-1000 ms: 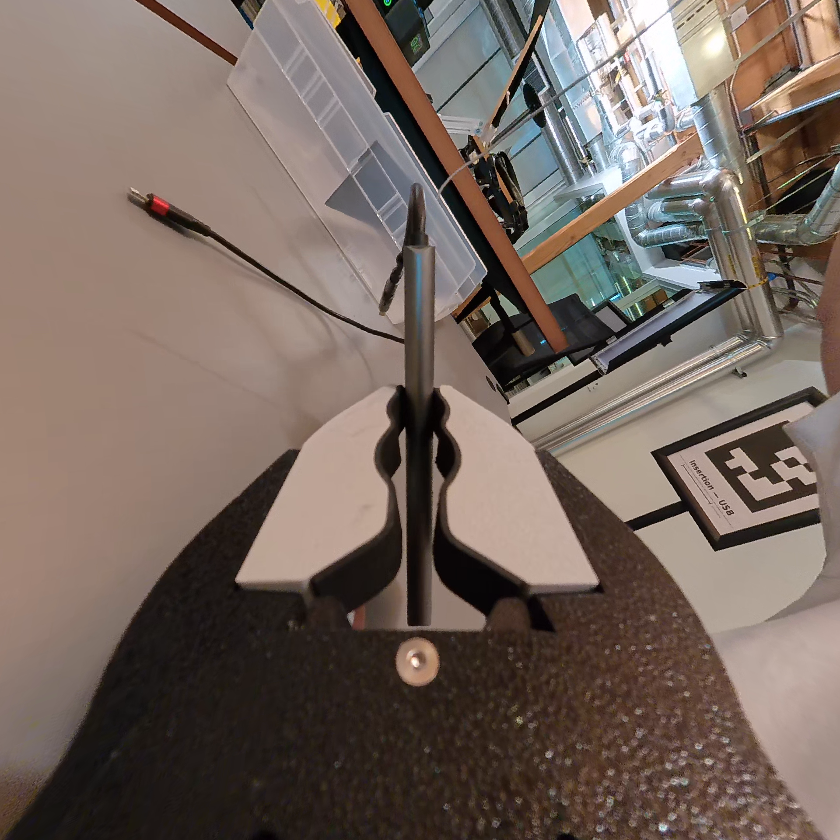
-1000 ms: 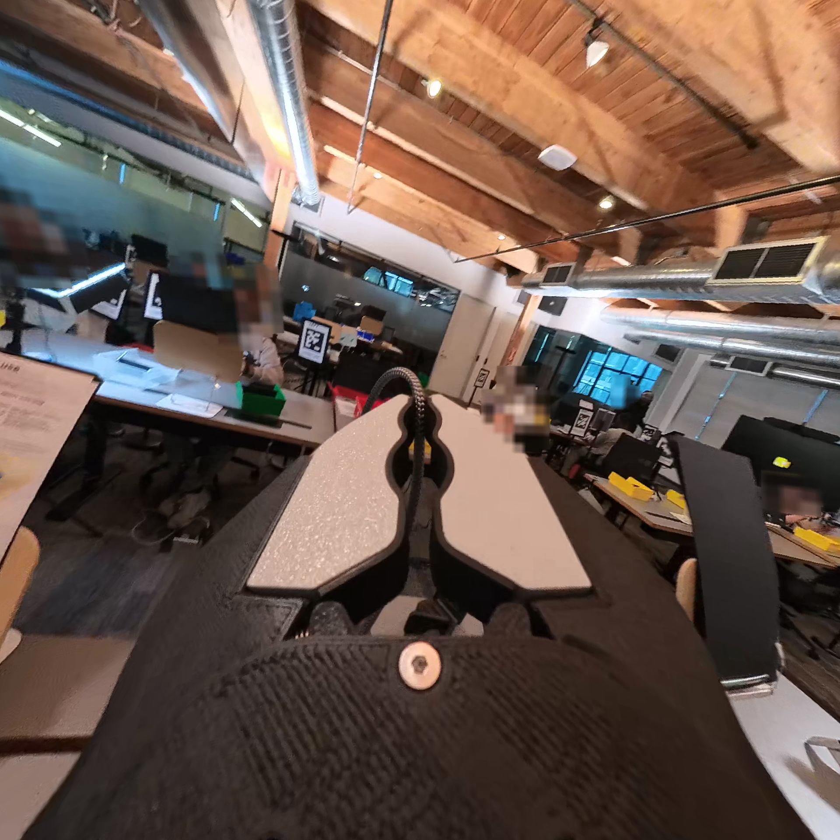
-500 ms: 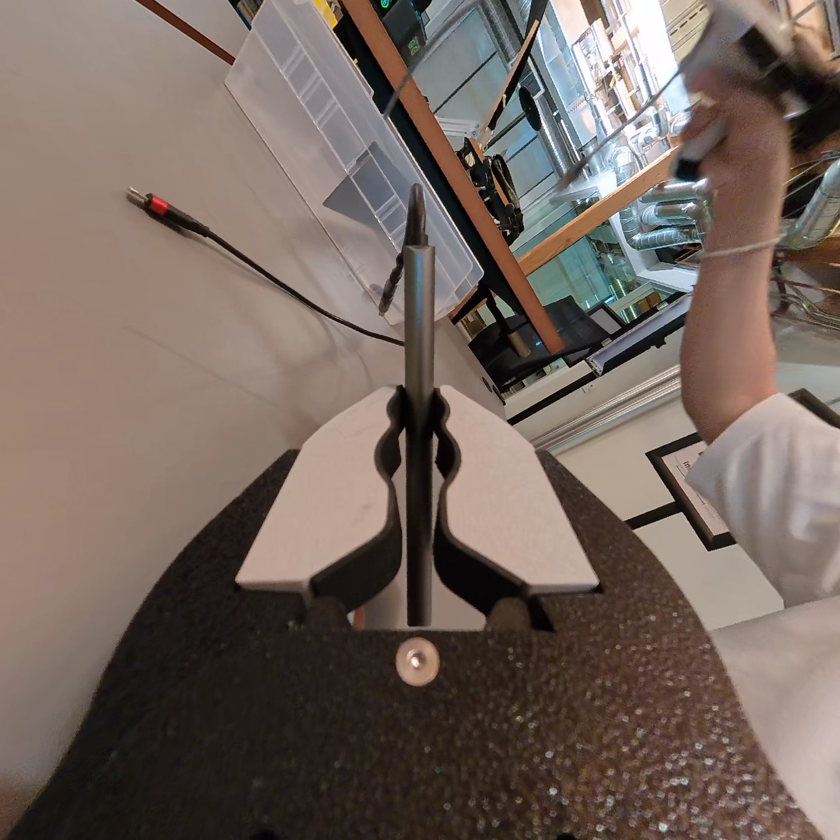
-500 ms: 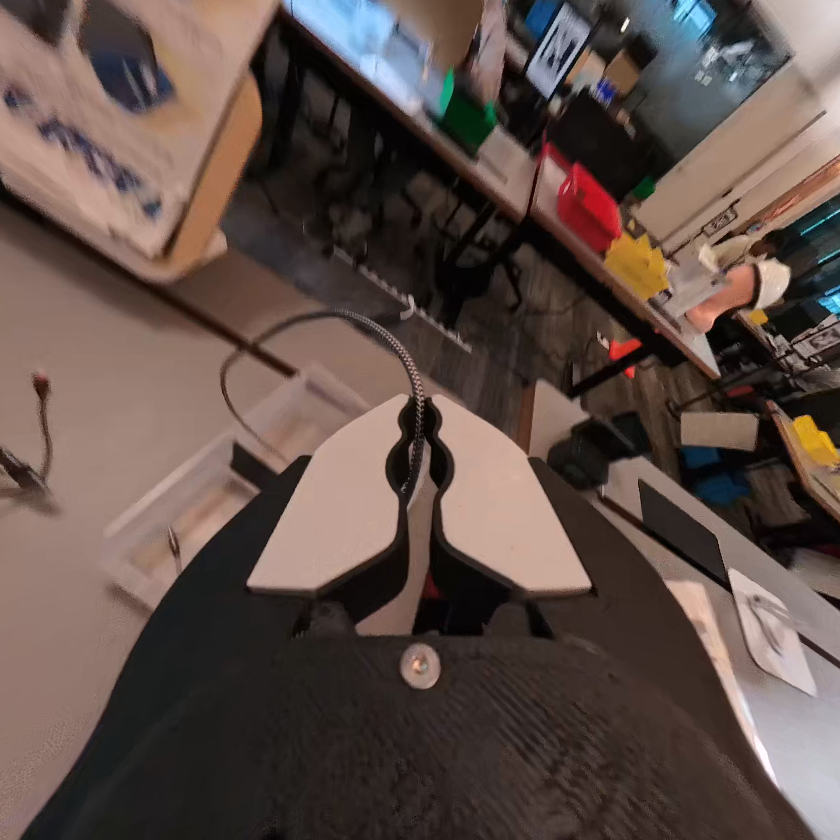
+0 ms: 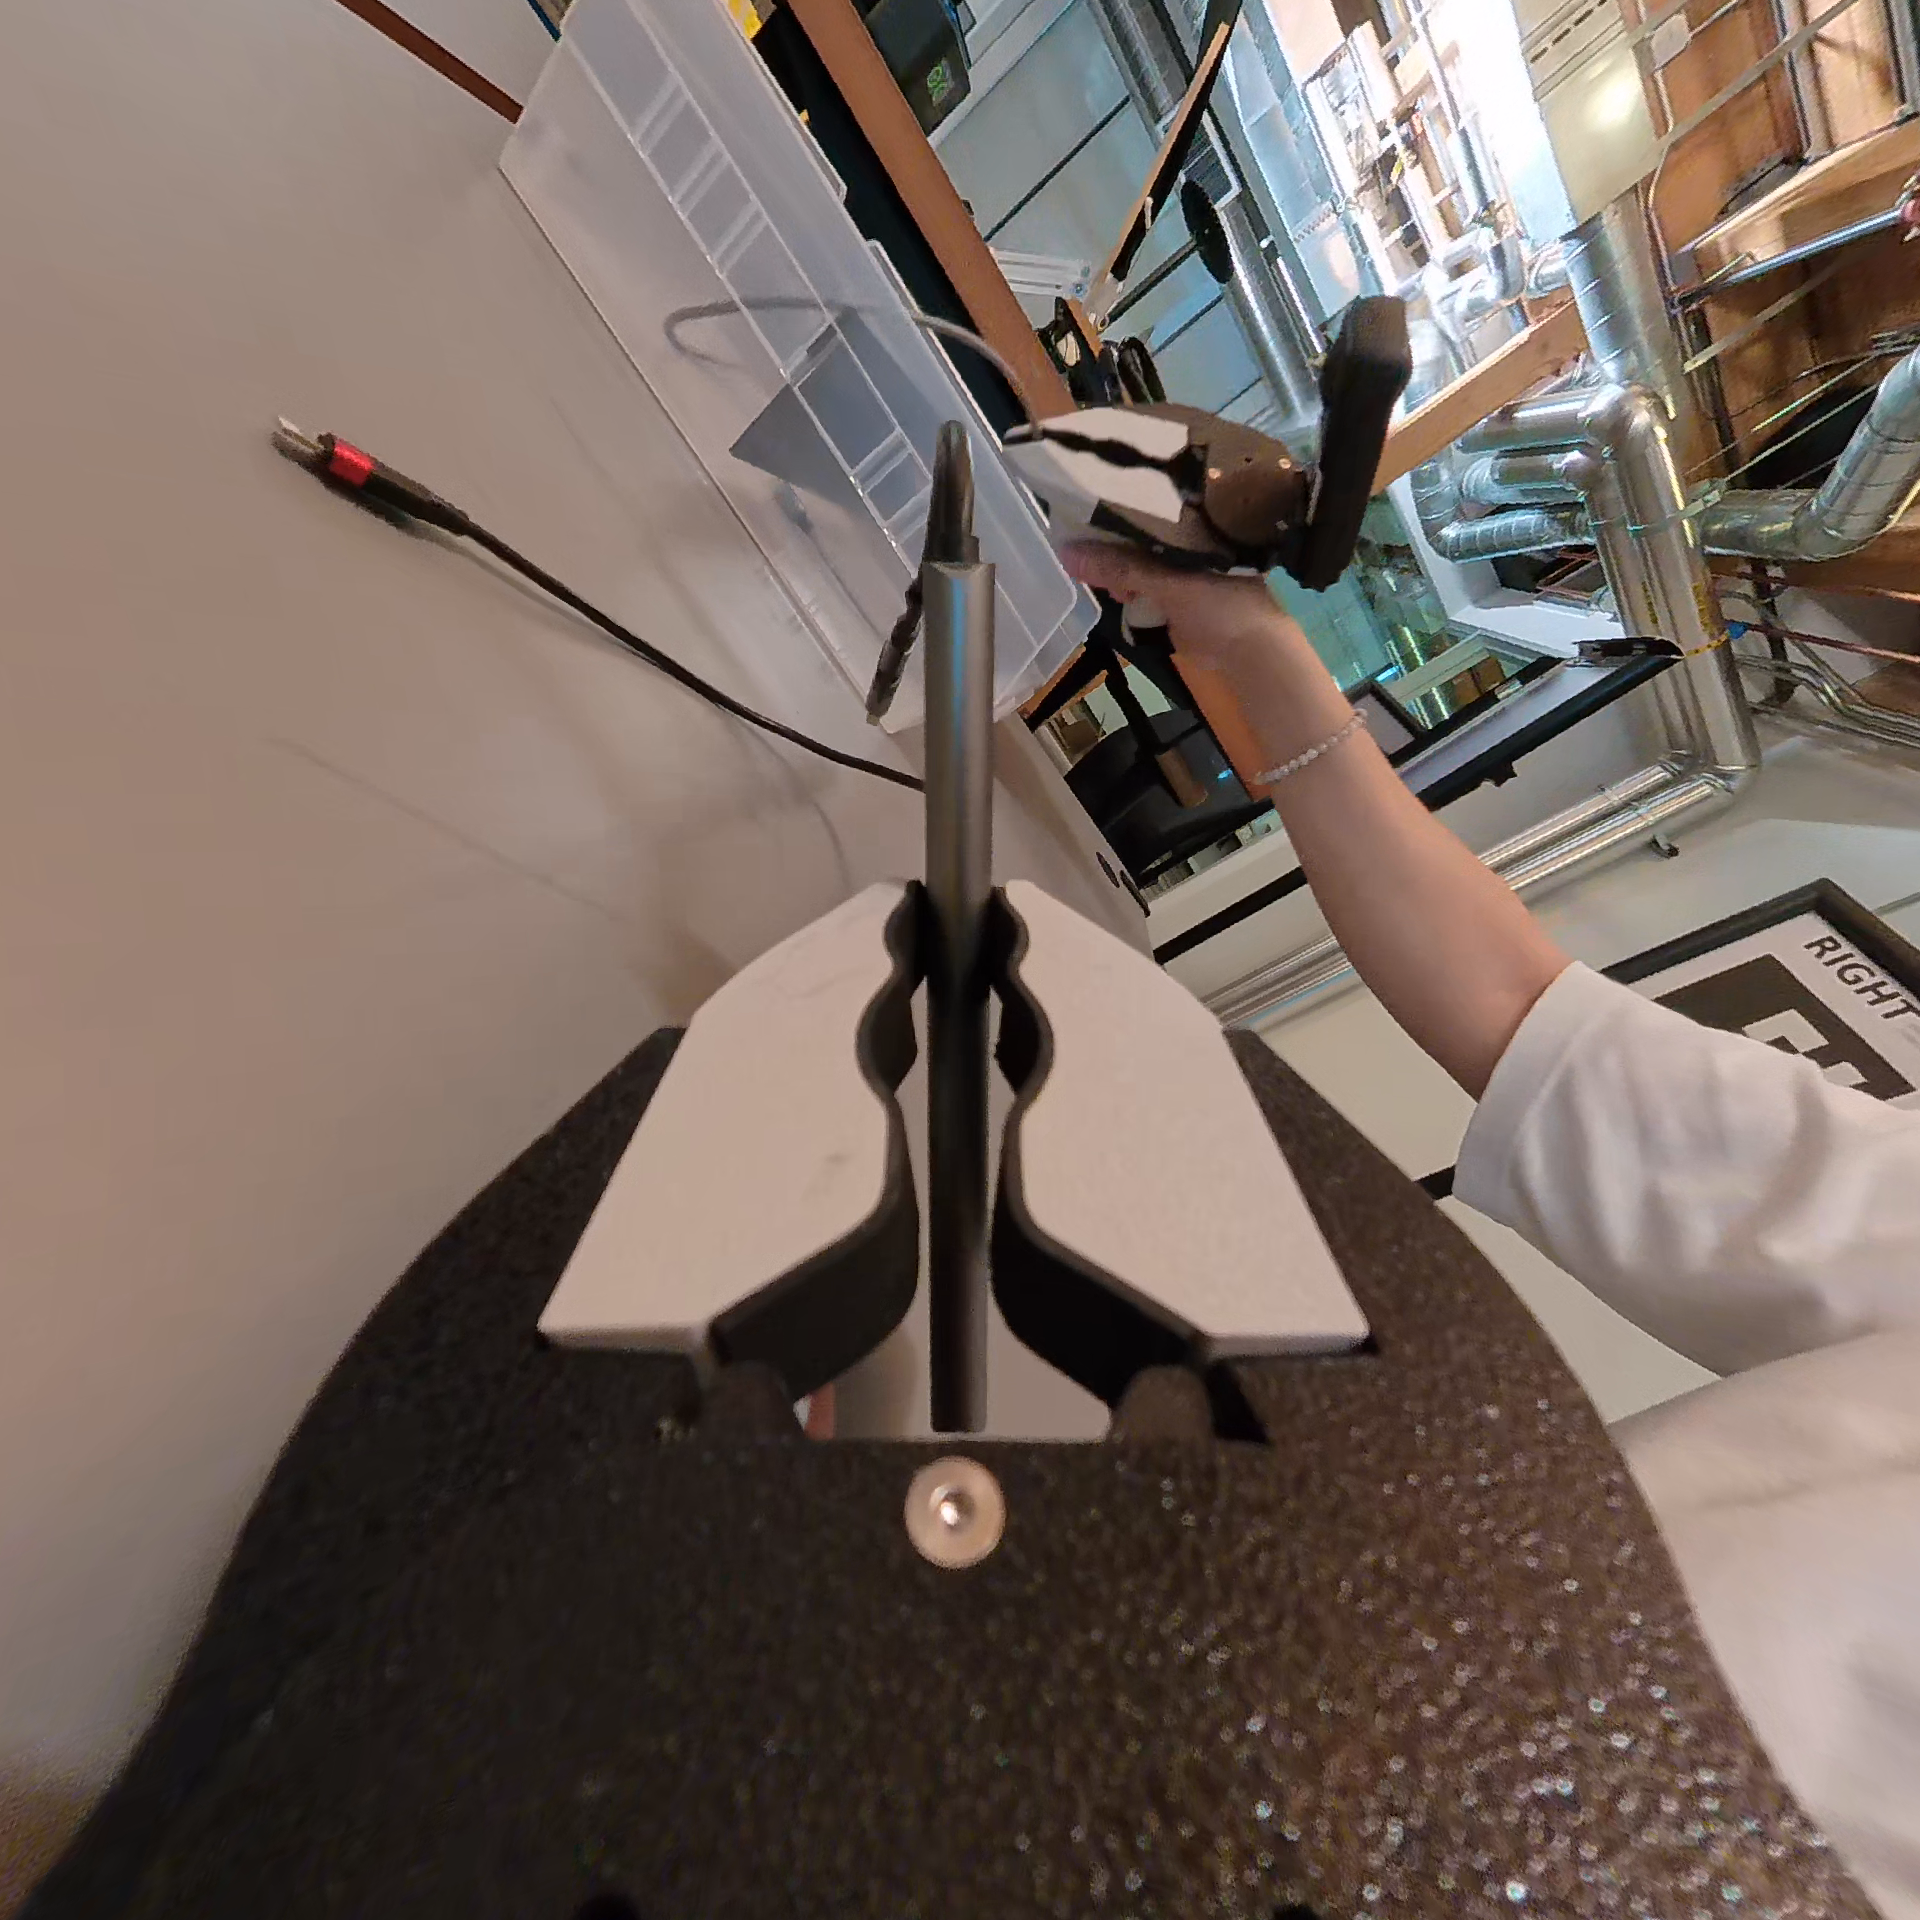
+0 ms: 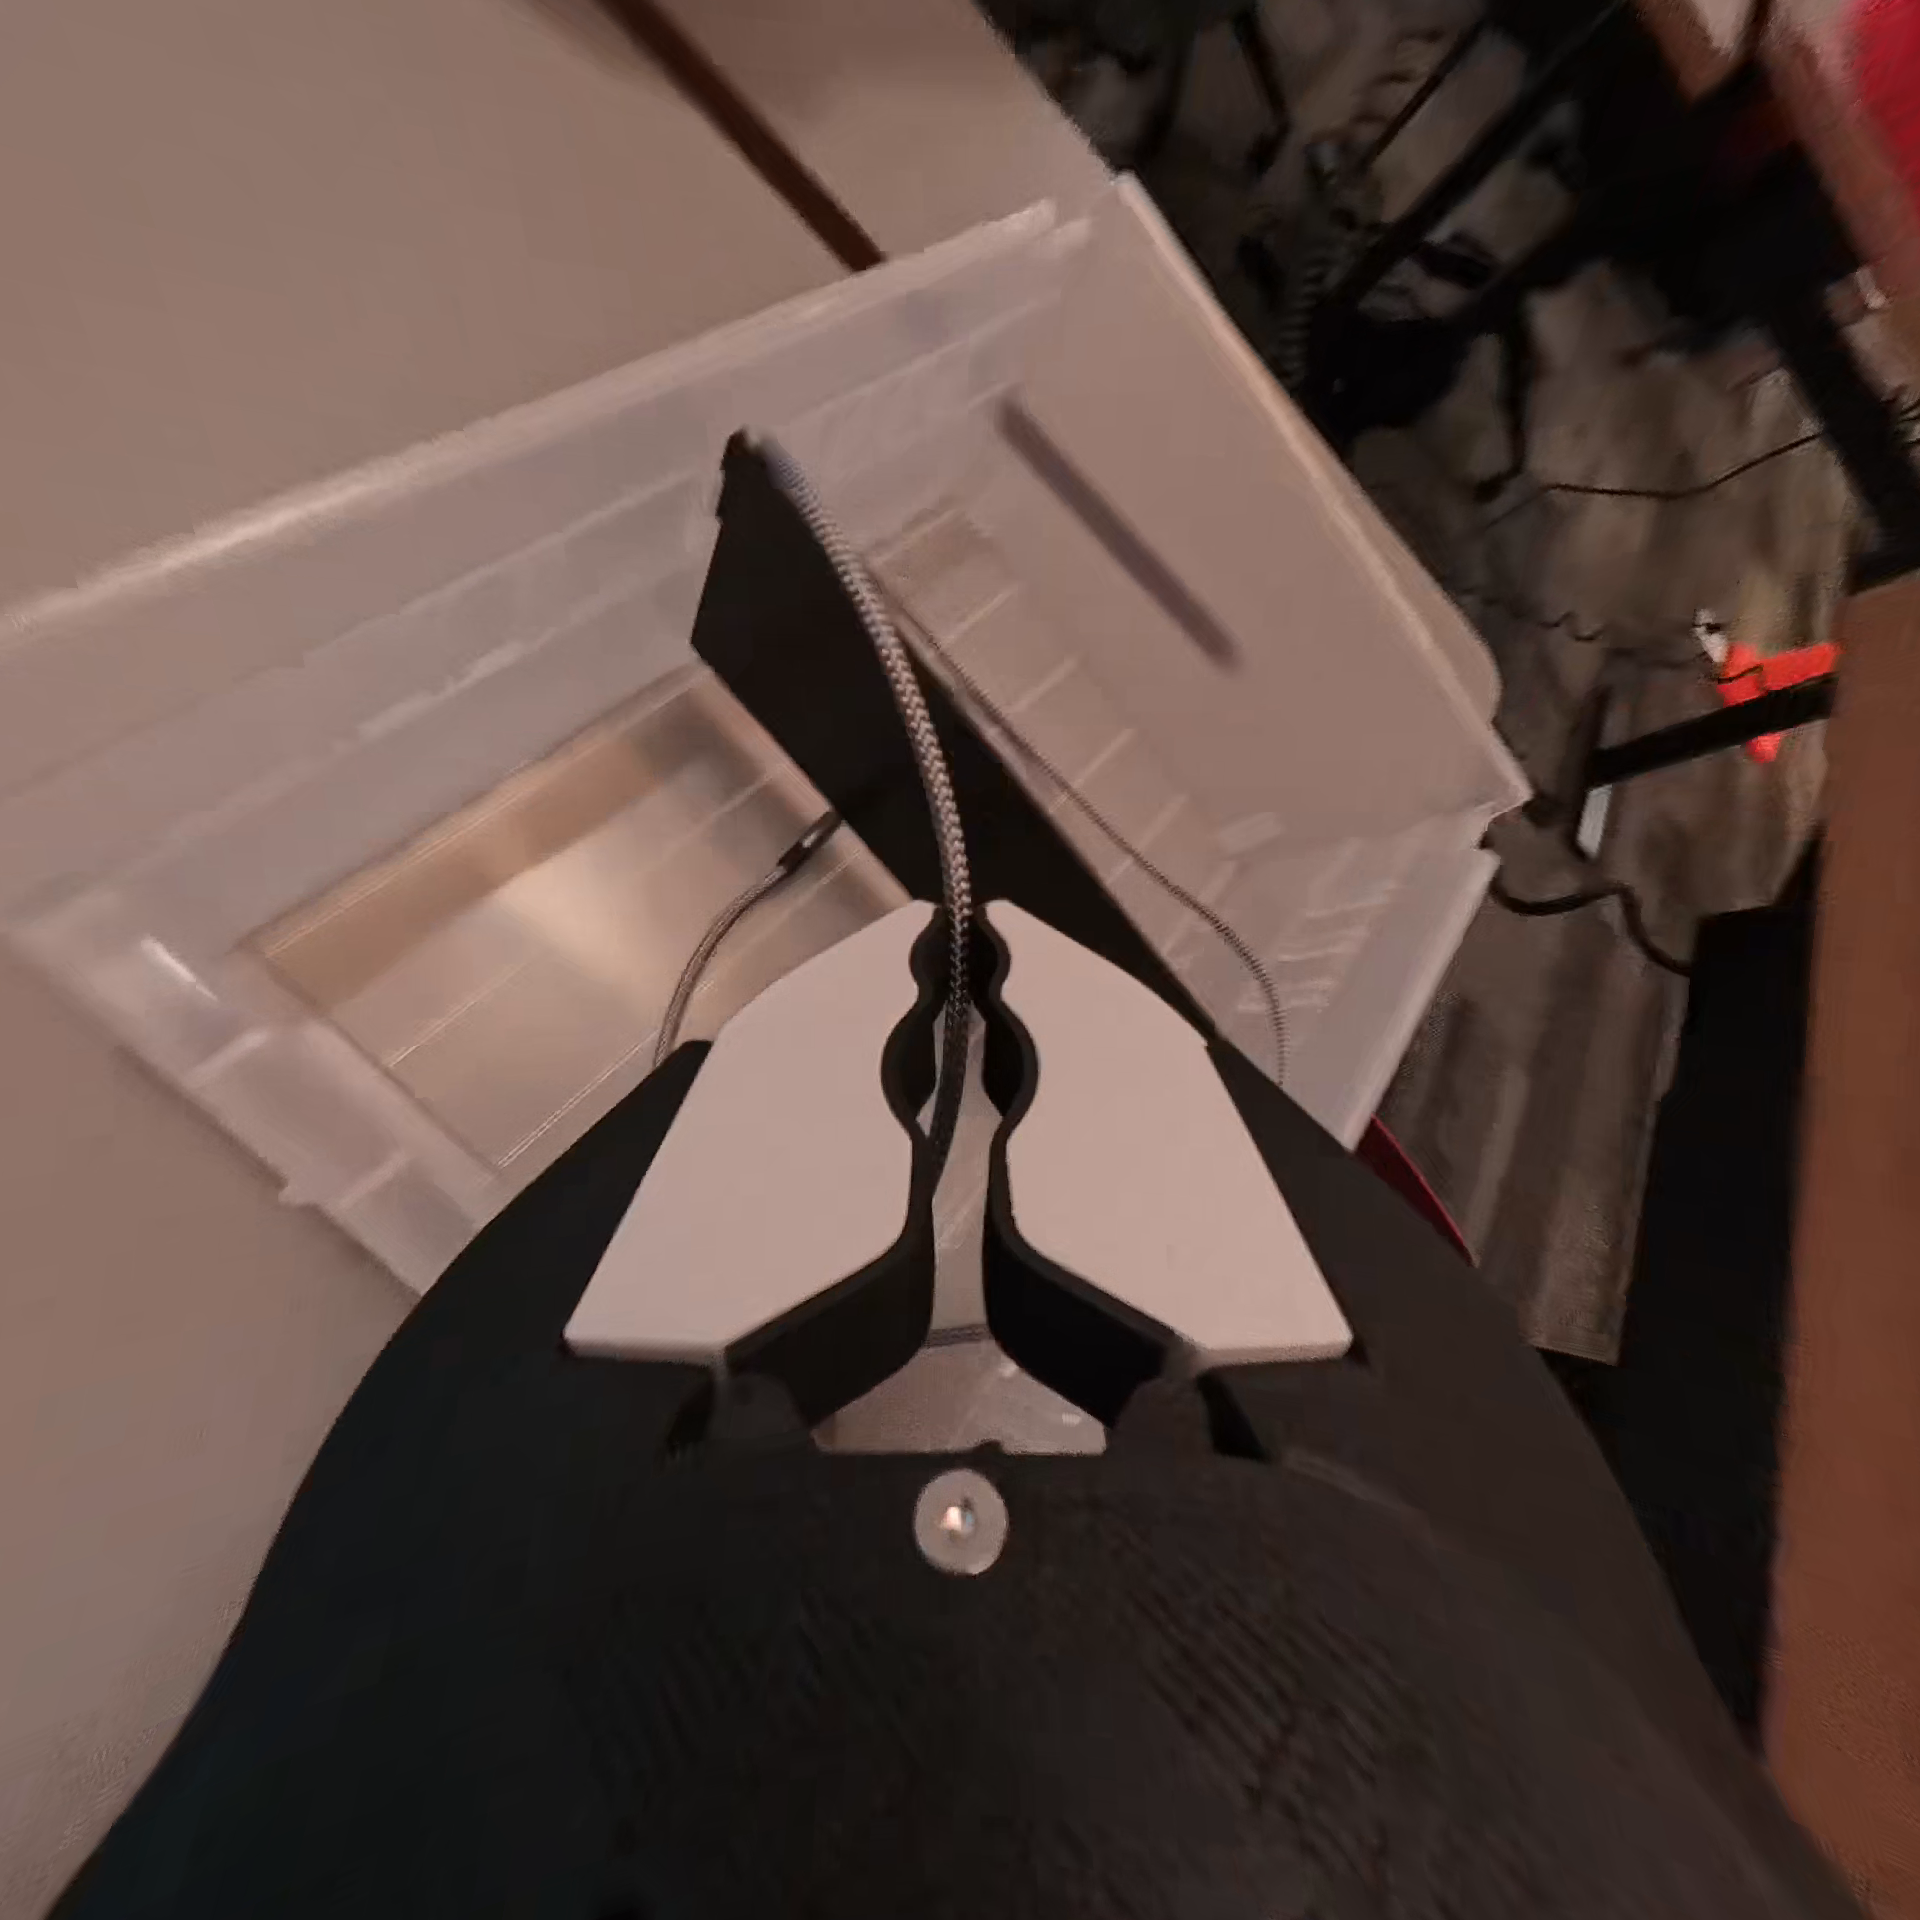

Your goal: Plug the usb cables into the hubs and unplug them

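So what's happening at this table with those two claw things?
A person holds a gripper in each hand. The left gripper is shut on a slim grey hub, held edge-on. The right gripper is shut on a braided cable above a clear plastic bin. A red-tipped cable lies unplugged on the table.

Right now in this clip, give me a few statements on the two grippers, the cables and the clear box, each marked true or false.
1. The left gripper is shut on a thin grey hub. True.
2. The right gripper is open and empty. False: it is shut on a braided cable.
3. A black cable with a red plug lies on the table. True.
4. The clear plastic box sits on the floor. False: it rests on the table.
5. The right gripper is above the clear plastic box. True.
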